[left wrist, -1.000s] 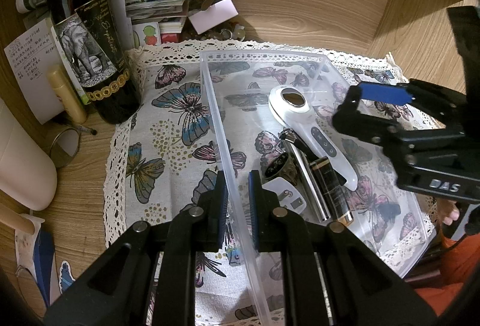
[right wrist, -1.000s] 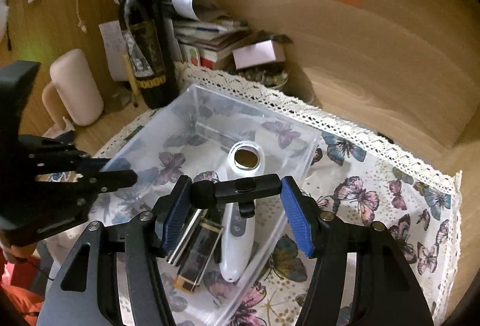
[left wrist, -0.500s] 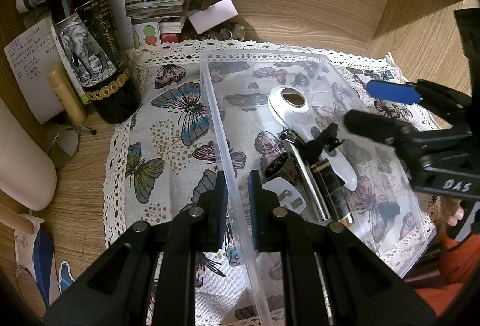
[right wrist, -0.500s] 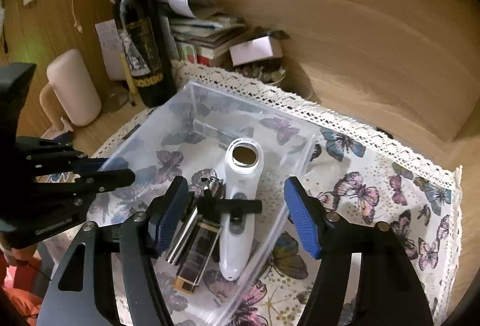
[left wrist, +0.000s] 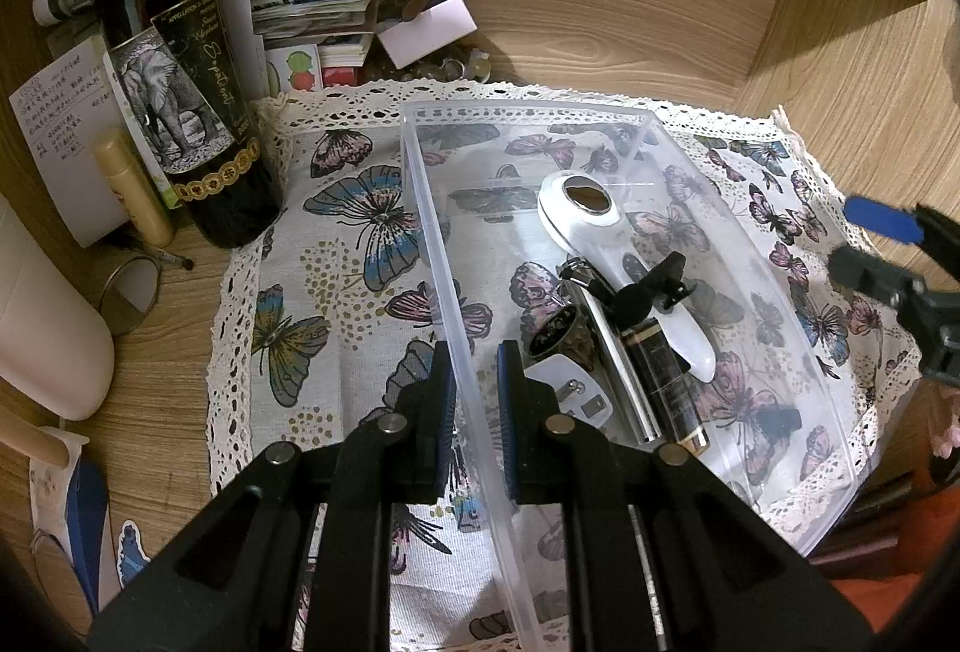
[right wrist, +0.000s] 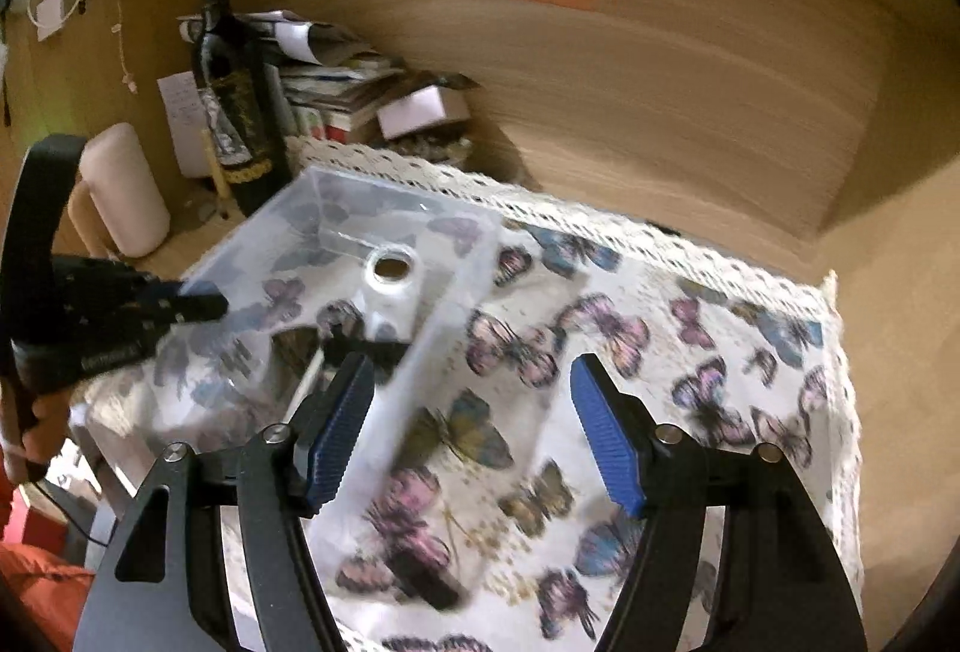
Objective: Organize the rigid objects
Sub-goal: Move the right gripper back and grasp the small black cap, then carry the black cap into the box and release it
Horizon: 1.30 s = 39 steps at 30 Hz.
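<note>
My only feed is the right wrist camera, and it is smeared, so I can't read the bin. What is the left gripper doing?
Observer: The left gripper is shut on the side wall of the clear plastic bin.
Operator: Is the black clip inside the bin?
Observer: Yes. The black clip lies in it, across the white handheld device.
Operator: What sits nearest the left gripper's pads?
Observer: A white plug adapter, prongs up, just inside the wall.
</note>
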Available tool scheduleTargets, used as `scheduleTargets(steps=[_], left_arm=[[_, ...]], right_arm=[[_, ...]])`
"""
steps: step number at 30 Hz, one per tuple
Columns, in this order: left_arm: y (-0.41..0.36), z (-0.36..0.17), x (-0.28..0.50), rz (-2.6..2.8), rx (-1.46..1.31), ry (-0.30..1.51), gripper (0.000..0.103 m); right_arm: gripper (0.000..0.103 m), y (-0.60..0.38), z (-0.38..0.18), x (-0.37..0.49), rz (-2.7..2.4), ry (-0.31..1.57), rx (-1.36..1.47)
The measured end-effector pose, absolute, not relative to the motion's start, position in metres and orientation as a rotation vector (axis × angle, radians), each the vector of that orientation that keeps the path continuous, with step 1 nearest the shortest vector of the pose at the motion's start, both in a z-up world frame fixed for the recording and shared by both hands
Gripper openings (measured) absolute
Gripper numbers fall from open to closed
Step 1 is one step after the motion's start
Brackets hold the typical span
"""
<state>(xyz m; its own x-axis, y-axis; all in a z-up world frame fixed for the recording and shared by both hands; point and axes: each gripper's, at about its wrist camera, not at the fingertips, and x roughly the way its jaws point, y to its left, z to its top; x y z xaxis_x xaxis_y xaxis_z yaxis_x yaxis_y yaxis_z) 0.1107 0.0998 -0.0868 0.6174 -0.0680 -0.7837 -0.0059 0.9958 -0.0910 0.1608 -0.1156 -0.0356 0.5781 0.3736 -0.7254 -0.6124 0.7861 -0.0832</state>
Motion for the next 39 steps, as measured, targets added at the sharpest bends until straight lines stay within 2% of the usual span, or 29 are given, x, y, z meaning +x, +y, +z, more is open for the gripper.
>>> scheduleTargets(steps=[18,19,21,22,25,39], left_arm=[[0.099,-0.087,0.113,-0.023,-0.073,0.913,0.012],[0.099,-0.087,0.113,-0.022,-0.072,0.914,0.012],[0.099,-0.086,0.113,-0.022,-0.071,0.915,0.012],[0.099,-0.086,0.113,-0.022,-0.07,0.916,0.012],[0.099,-0.086,0.113,-0.023,-0.072,0.915,0.012],[0.099,-0.086,0.113,-0.023,-0.073,0.914,0.012]], right_arm=[[0.064,-0.148,-0.109,0.138,0.612,1.0,-0.307],[0.062,-0.147,-0.114,0.137,0.615,1.012,-0.317],[0.045,-0.143,-0.123,0.137,0.612,1.031,-0.352],[0.043,-0.143,-0.125,0.135,0.605,1.027,-0.368],[0.019,-0.144,-0.12,0.134,0.609,1.007,-0.373],[0.018,-0.147,-0.095,0.154,0.547,0.918,-0.331]])
